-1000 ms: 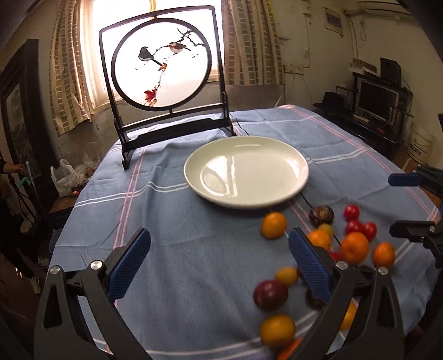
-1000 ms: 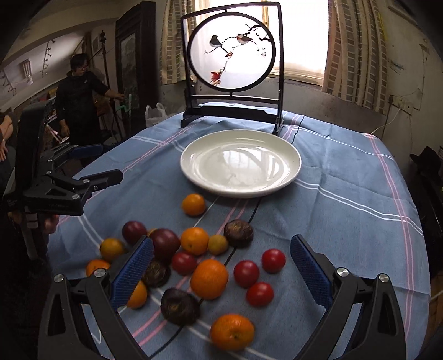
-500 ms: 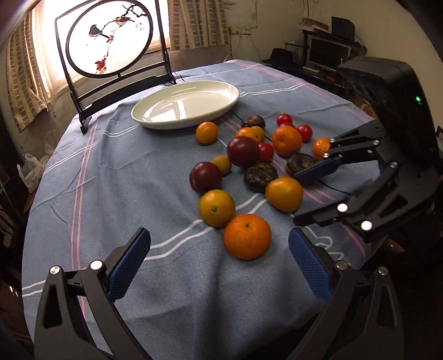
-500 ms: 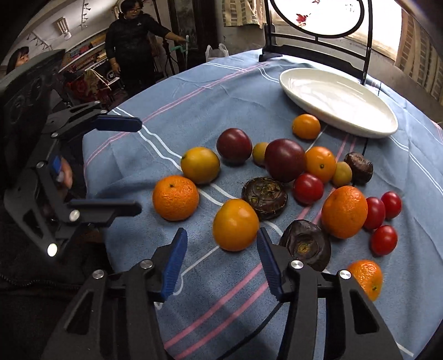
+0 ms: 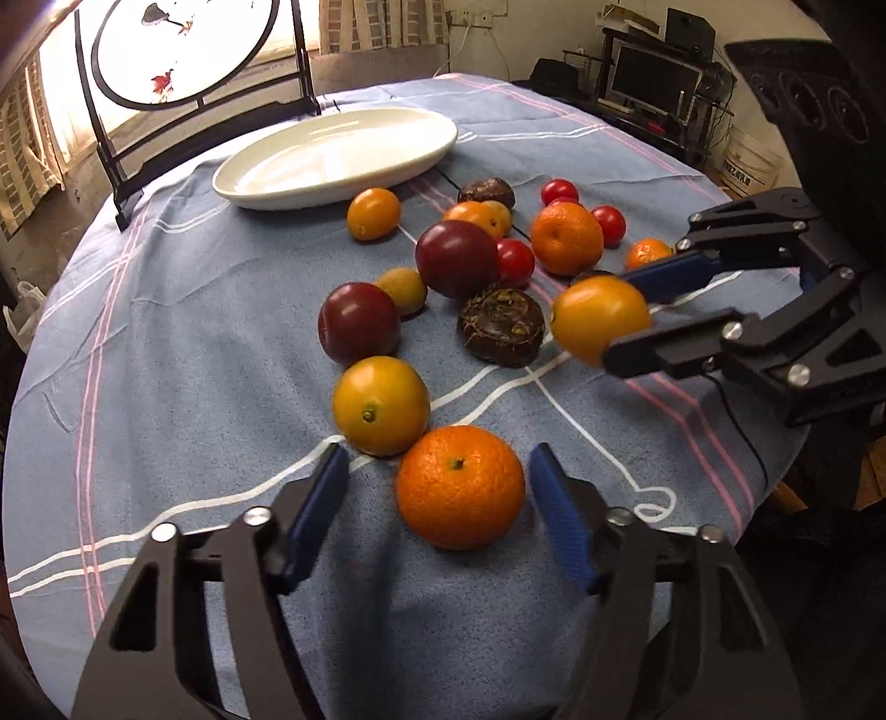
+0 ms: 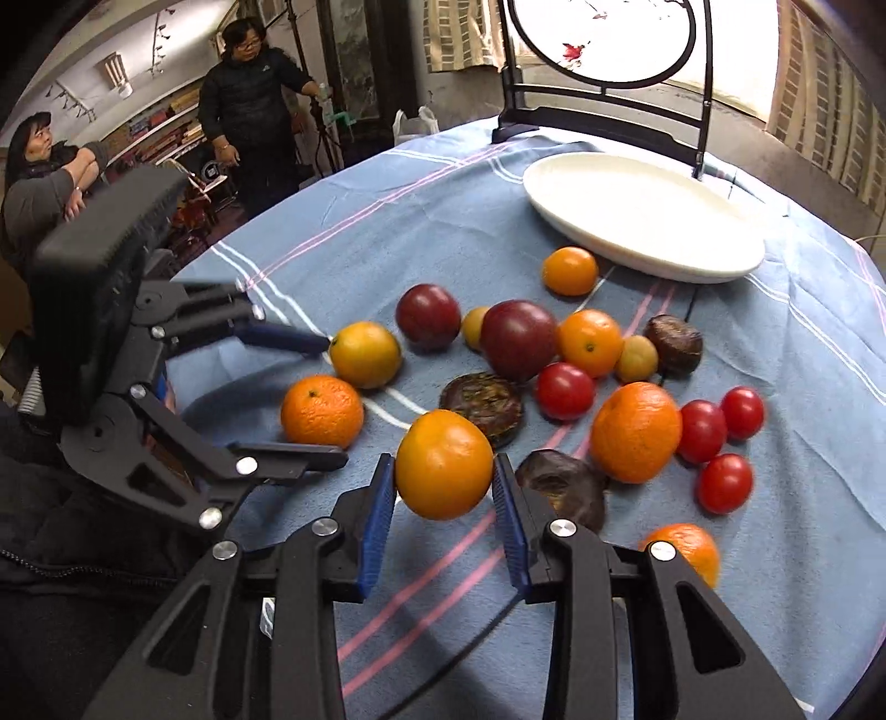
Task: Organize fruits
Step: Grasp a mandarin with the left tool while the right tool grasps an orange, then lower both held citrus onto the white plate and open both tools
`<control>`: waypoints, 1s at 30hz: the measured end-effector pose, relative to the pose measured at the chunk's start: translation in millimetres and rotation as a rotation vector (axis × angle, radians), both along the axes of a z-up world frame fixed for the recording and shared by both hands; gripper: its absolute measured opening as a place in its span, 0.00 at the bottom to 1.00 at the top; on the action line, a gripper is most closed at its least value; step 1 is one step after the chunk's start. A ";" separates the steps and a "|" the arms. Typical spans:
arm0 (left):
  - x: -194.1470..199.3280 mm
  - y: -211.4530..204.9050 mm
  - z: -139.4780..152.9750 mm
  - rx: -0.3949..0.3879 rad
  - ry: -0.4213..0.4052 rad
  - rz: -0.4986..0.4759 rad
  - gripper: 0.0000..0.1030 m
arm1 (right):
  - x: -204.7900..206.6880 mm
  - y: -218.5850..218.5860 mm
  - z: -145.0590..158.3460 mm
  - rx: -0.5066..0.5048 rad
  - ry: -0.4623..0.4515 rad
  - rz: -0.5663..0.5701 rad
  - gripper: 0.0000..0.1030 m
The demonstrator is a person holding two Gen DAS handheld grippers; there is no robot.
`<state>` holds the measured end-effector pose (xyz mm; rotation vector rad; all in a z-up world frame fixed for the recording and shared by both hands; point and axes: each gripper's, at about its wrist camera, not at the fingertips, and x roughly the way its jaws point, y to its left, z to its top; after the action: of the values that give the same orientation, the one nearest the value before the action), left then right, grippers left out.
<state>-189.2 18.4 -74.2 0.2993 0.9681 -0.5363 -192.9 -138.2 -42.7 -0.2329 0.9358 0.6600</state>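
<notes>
Several fruits lie loose on the blue cloth in front of an empty white plate [image 5: 249,188] [image 6: 637,255]. My left gripper [image 5: 438,451] [image 6: 335,401] straddles a bright mandarin [image 5: 459,487] [image 6: 321,410]. Its jaws are closing, and a gap still shows between the left pad and the peel. My right gripper [image 6: 444,459] [image 5: 616,315] is closing on a smooth yellow-orange fruit [image 6: 443,465] [image 5: 601,318], with both blue pads against its sides. Another yellow-orange fruit [image 5: 381,404] sits just beyond the mandarin.
Dark purple plums [image 5: 457,257], red tomatoes [image 6: 565,390], brown wrinkled fruits [image 5: 501,327] and more oranges [image 6: 637,432] crowd the cloth. A round painted screen [image 5: 183,50] stands behind the plate. Two people [image 6: 255,83] are beyond the table's far left edge.
Both grippers dipped toward the fruit cluster and their jaws narrowed. The right one closed around the yellow-orange fruit, and the left one came down around the mandarin.
</notes>
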 end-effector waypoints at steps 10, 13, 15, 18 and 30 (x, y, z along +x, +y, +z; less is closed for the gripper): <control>11.3 0.1 28.2 -0.058 -0.003 -0.017 0.41 | 20.8 -20.6 23.7 0.045 -0.053 -0.023 0.34; 27.0 -6.9 51.6 -0.082 -0.066 -0.021 0.41 | 34.3 -25.3 38.5 0.061 -0.087 -0.047 0.34; 42.1 -12.9 66.8 -0.116 -0.081 -0.029 0.41 | 48.1 -28.7 48.7 0.065 -0.112 -0.064 0.34; 62.6 -23.7 81.4 -0.132 -0.114 -0.042 0.42 | 70.2 -33.8 58.4 0.075 -0.136 -0.092 0.34; 188.1 -49.8 78.6 0.003 -0.225 0.156 0.42 | 181.8 -43.3 63.0 0.043 -0.161 -0.198 0.34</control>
<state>-1.1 -31.4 4.4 0.2783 0.7662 -0.3504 -11.1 -181.6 20.3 -0.1500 0.7777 0.4711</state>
